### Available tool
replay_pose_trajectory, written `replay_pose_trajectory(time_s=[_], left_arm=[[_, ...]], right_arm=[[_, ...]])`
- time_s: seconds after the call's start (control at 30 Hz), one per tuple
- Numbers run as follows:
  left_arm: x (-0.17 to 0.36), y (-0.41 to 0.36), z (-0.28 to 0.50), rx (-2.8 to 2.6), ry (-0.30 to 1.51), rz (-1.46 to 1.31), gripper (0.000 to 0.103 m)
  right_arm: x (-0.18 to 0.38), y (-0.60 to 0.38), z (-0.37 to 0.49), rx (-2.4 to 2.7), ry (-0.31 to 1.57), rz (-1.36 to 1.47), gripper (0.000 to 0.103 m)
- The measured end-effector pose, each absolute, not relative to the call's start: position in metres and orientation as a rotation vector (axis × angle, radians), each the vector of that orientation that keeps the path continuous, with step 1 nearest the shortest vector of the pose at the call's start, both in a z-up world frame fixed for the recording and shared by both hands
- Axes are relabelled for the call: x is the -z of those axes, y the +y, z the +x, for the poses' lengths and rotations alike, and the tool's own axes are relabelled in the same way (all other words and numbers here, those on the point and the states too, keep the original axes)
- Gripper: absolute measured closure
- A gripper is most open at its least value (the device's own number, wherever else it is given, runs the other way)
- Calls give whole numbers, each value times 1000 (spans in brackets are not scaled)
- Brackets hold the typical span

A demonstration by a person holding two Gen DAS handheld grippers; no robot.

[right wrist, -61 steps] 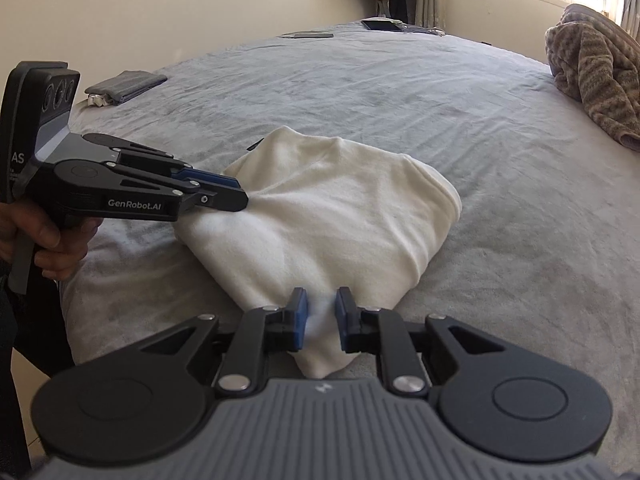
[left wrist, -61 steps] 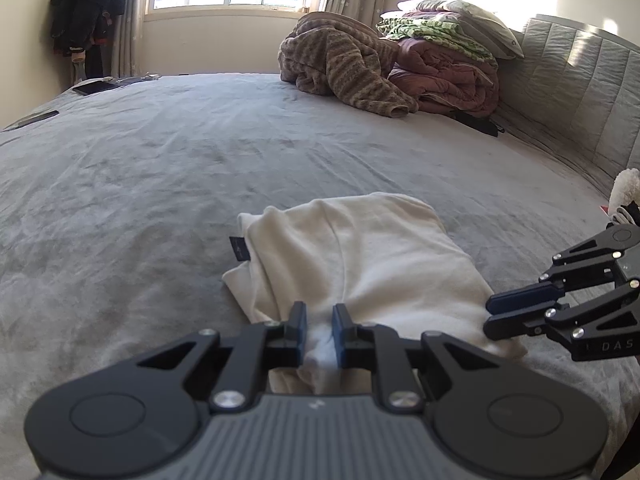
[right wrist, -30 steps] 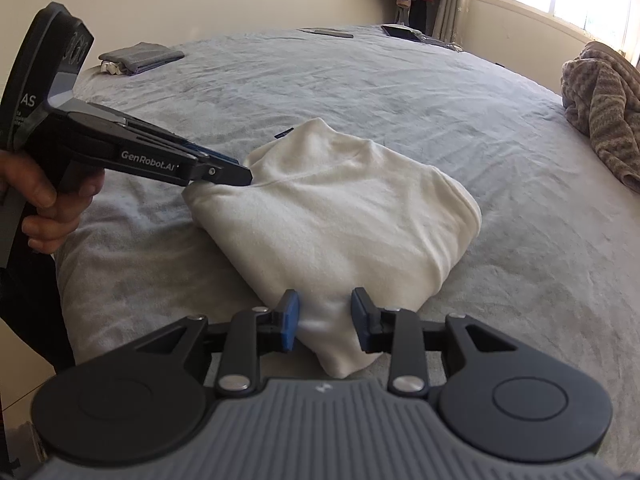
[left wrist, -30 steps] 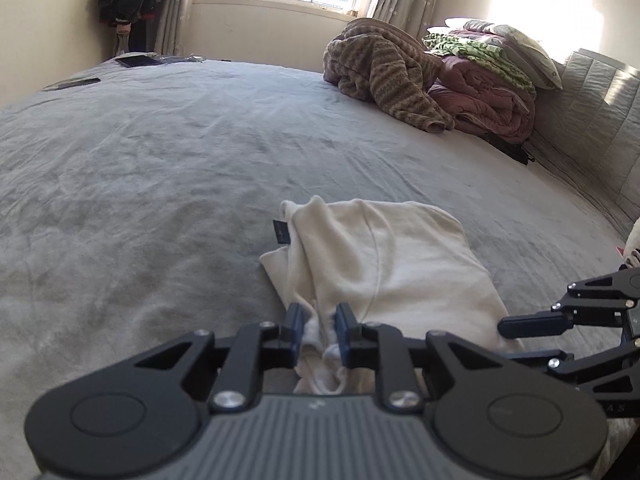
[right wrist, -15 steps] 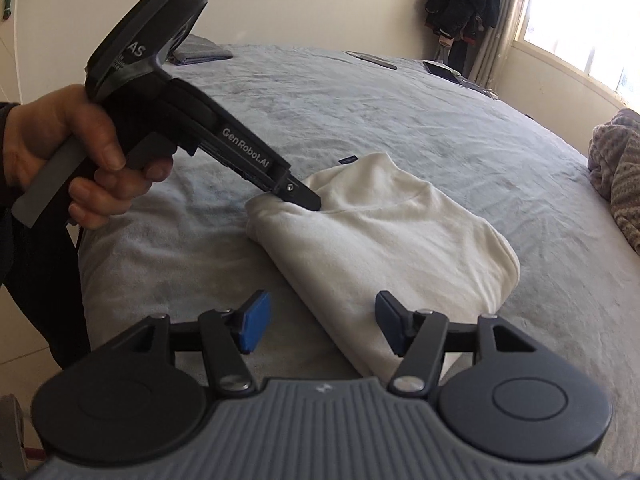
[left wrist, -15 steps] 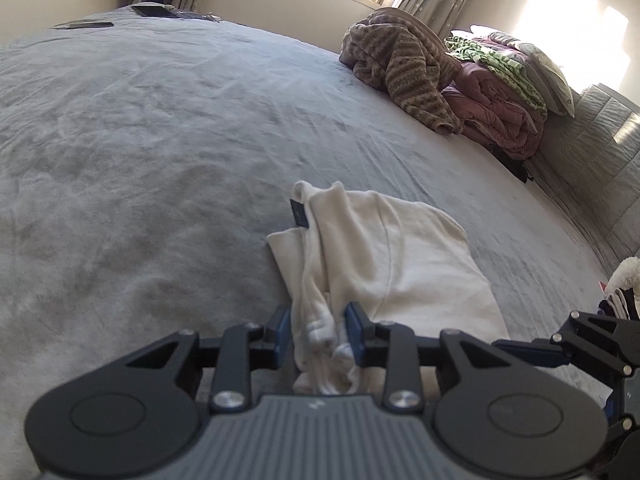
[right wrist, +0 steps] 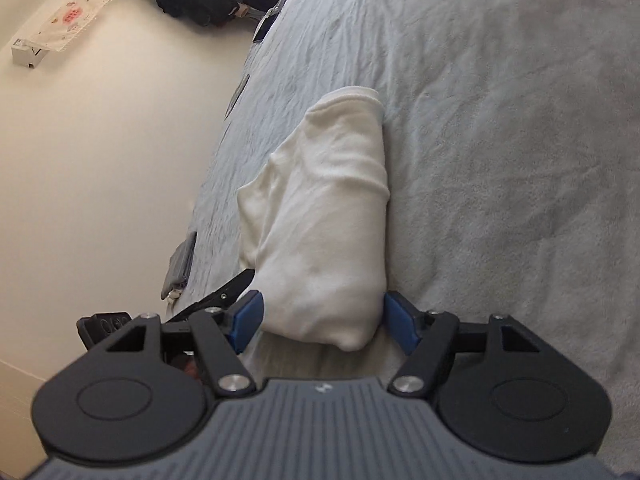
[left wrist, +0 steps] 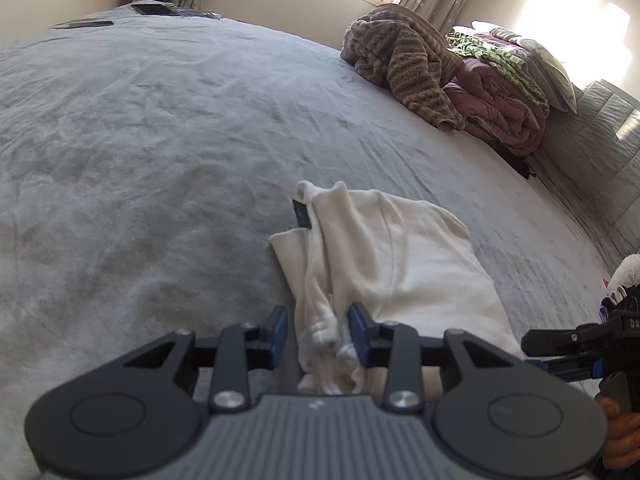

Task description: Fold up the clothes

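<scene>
A folded cream garment (left wrist: 400,264) lies on the grey bed cover (left wrist: 160,140), with a small dark label at its far left corner. My left gripper (left wrist: 318,330) straddles the garment's bunched near edge; its left pad stands clear of the cloth, so it is open. In the right wrist view the scene is rolled sideways. There my right gripper (right wrist: 324,318) has its jaws opening wide around the rounded near end of the garment (right wrist: 332,208), pads beside the cloth without squeezing it. The left gripper's fingers (right wrist: 228,290) show at that end's left side.
A brown knitted blanket (left wrist: 400,64), a pink quilt with pillows (left wrist: 504,96) and a padded headboard (left wrist: 600,152) fill the far right. Flat dark items (left wrist: 152,9) lie at the bed's far edge. A folded grey cloth (right wrist: 180,264) sits by the bed's edge near the wall.
The right gripper let go, spread wide, rolled onto its side and came round the garment's near end. The left jaws widened off the bunched edge. The garment stays flat on the bed.
</scene>
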State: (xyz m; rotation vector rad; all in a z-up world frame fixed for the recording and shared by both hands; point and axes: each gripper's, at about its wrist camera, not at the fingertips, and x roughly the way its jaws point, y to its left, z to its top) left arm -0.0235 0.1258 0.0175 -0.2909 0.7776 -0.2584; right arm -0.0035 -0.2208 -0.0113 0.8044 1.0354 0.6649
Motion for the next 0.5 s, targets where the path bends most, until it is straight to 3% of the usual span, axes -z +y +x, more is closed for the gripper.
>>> replay_pose_trajectory(time_s=[0.33, 0.4, 0.43, 0.5], left_arm=[[-17, 127, -22, 250, 787, -305, 67], [-17, 128, -22, 249, 786, -310, 67], [-18, 129, -23, 251, 782, -319, 68], [-17, 131, -23, 258, 778, -351, 70]], right_arm=[[5, -200, -21, -616, 943, 786, 31], [3, -198, -24, -596, 927, 788, 39], [4, -200, -24, -584, 925, 800, 52], [1, -203, -24, -584, 905, 832, 58]])
